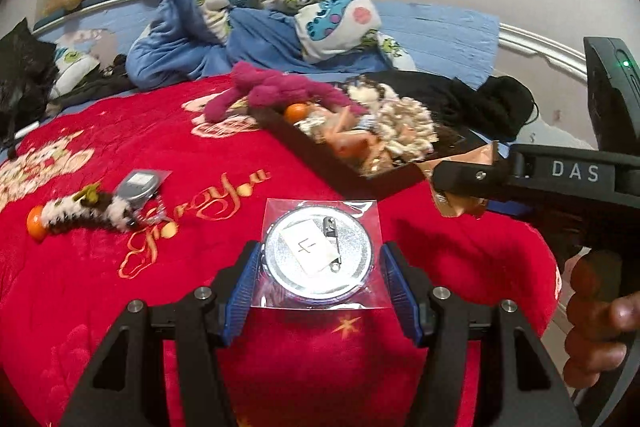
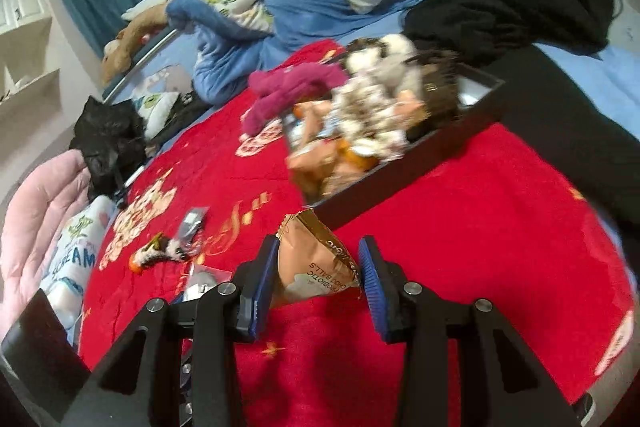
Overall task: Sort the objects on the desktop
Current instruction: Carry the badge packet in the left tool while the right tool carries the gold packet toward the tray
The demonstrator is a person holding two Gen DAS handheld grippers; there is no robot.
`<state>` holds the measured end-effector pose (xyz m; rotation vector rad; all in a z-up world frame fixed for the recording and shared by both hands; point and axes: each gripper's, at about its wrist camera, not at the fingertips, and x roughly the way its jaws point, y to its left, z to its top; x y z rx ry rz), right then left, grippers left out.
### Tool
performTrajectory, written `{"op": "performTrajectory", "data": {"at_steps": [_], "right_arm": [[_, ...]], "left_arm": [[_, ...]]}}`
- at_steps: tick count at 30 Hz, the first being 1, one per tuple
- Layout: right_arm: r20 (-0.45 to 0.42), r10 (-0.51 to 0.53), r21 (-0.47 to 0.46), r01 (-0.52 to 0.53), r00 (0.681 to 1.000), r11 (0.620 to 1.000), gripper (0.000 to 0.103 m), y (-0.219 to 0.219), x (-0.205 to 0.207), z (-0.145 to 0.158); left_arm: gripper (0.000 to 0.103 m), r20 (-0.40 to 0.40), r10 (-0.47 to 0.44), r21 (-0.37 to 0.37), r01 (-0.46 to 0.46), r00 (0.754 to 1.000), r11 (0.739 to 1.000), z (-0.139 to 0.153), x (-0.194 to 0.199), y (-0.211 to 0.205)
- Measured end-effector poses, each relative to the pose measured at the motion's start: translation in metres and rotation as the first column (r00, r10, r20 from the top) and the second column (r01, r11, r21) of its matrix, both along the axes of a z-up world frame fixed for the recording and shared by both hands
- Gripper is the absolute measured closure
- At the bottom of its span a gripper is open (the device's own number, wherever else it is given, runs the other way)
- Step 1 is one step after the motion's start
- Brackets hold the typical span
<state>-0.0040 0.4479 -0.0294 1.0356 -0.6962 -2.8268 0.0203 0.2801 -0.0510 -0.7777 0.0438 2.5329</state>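
a: in the left wrist view we see our left gripper [image 1: 318, 267] part open, its blue pads [image 1: 240, 283] closed against the edges of a clear packet [image 1: 320, 255] that holds a round silver badge with a paper slip and a safety pin. the packet is held above the red blanket [image 1: 160, 147].

b: in the right wrist view our right gripper [image 2: 318, 267] is narrower; its pads [image 2: 264, 283] grip a tan snack pouch [image 2: 316, 259] printed "probiotic choc balls", the pouch standing up between the fingers.

a: the same pouch [image 1: 460, 187] shows at the right of the left view, in the other tool's fingers, just beside the black tray [image 1: 340, 167].

b: we note the tray [image 2: 400, 179] lies on the blanket [image 2: 440, 227], piled with a pink plush toy [image 2: 296, 83], fuzzy trinkets and an orange ball.

a: left of it on the blanket lie a striped fuzzy charm [image 1: 88, 211] with an orange ball and a second bagged badge [image 1: 140, 183], touching each other.

b: a hand [image 1: 596, 315] grips the right tool's handle.
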Motion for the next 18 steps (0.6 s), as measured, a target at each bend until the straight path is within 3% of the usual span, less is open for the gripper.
{"op": "performTrajectory", "data": {"at_steps": [6, 10, 18], "right_arm": [[-0.03, -0.067, -0.003, 0.067, 0.997, 0.998, 0.064, 0.028, 0.021, 0.013], [-0.055, -0.081, -0.024, 0.079, 0.995, 0.997, 0.064, 0.036, 0.032, 0.023], [-0.115, -0.098, 0.051, 0.104, 0.989, 0.993, 0.064, 0.041, 0.053, 0.04]], "left_arm": [[0.041, 0.037, -0.03, 0.109, 0.026, 0.999, 0.994, 0.017, 0.004, 0.004], [0.041, 0.033, -0.053, 0.096, 0.049, 0.998, 0.994, 0.024, 0.011, 0.018], [0.041, -0.007, -0.095, 0.027, 0.096, 0.995, 0.995, 0.035, 0.023, 0.042]]}}
